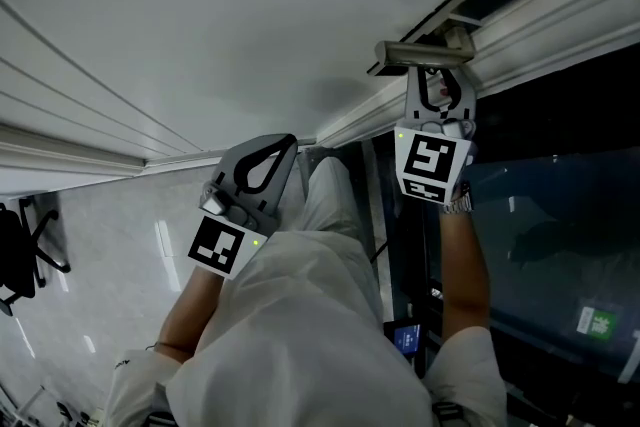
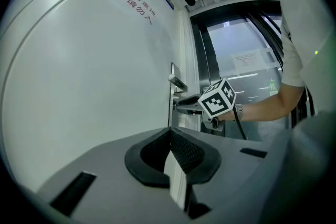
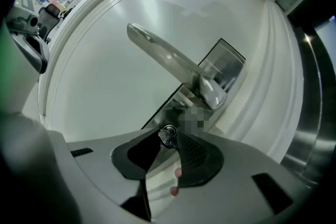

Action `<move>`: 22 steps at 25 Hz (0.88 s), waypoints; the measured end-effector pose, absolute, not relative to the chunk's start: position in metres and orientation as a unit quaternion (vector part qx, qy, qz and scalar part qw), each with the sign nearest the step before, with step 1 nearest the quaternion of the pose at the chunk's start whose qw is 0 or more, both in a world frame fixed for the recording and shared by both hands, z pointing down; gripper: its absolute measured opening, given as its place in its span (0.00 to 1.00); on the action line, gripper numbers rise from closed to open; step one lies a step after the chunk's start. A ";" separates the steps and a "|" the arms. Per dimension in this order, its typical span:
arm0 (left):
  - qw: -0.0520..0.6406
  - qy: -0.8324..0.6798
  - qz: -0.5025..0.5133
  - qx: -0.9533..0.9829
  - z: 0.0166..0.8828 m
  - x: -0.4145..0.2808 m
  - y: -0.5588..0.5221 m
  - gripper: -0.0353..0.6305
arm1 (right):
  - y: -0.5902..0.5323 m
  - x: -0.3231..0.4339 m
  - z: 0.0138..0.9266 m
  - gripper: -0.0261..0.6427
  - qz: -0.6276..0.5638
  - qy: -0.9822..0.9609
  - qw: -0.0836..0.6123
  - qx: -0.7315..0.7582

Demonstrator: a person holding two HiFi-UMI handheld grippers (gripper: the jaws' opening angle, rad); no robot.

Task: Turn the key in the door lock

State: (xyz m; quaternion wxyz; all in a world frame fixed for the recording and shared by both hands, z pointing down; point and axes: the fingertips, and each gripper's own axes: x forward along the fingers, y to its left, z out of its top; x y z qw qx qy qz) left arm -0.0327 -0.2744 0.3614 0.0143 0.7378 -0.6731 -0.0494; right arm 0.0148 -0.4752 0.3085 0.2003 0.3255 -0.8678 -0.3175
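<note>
A small metal key [image 3: 168, 136] with a ring sticks out of the lock just below the silver door handle [image 3: 168, 57] on the white door [image 1: 200, 15]. My right gripper [image 3: 167, 139] is shut on the key's head, which sits pinched at the jaw tips. In the head view the right gripper [image 1: 438, 87] points at the door right under the handle [image 1: 425, 53], and the key is hidden there. My left gripper [image 1: 283, 143] hangs apart to the left, near the door's face, shut with nothing in it. The left gripper view shows its tips [image 2: 170, 132] meeting.
A metal lock plate [image 3: 224, 66] backs the handle. A white door frame [image 1: 560, 0] and a dark glass panel [image 1: 560, 215] lie right of the door. An office chair [image 1: 20, 255] stands on the tiled floor far left. Blue and red signs [image 2: 136, 0] are high on the door.
</note>
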 end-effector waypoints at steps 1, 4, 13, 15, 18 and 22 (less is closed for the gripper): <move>0.014 -0.672 -0.049 0.739 0.361 -0.031 -0.275 0.06 | -0.475 0.014 0.308 0.19 -0.316 -0.869 0.199 0.326; 0.017 -0.670 -0.050 0.740 0.362 -0.029 -0.278 0.06 | -0.476 0.014 0.308 0.19 -0.306 -0.873 0.198 0.323; 0.020 -0.670 -0.050 0.740 0.365 -0.028 -0.277 0.06 | -0.476 0.015 0.307 0.17 -0.275 -0.887 0.182 0.325; 0.019 -0.671 -0.053 0.740 0.364 -0.028 -0.277 0.06 | -0.477 0.015 0.308 0.17 -0.276 -0.886 0.181 0.326; 0.018 -0.669 -0.054 0.741 0.364 -0.027 -0.276 0.06 | -0.476 0.016 0.308 0.17 -0.278 -0.885 0.180 0.326; 0.020 -0.670 -0.056 0.740 0.364 -0.027 -0.277 0.06 | -0.477 0.016 0.308 0.17 -0.278 -0.886 0.179 0.324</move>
